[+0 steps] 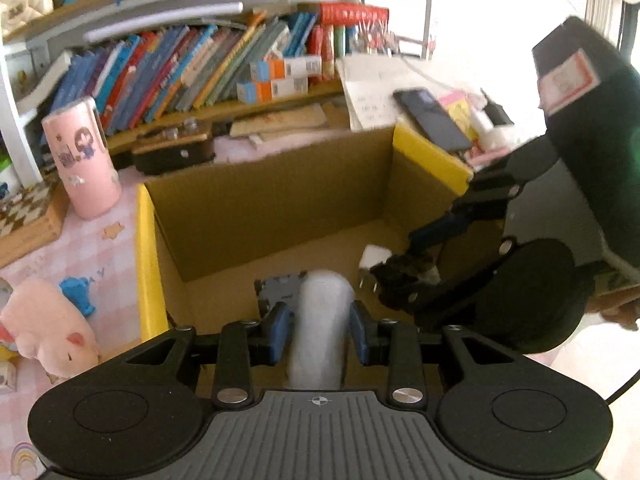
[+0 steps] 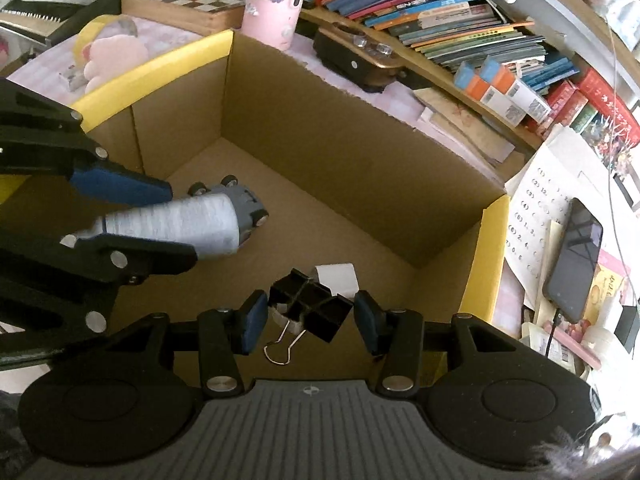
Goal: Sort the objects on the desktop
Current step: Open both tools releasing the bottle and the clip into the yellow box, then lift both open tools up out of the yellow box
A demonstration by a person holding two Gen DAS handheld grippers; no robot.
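Cardboard box (image 2: 360,152) | left gripper (image 1: 320,332) pinching spool (image 1: 320,320) | right gripper (image 2: 310,320) spread | labels unreadable

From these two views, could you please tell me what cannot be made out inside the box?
- Grey toy car: mostly hidden behind the white spool in both views.
- White charger: partly covered by the binder clips, right wrist view.
- Box floor nearest the cameras: hidden by each hand-held gripper's body.

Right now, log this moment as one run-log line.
left gripper: shut on thread spool over cardboard box | right gripper: open around binder clips | toy car, charger in box
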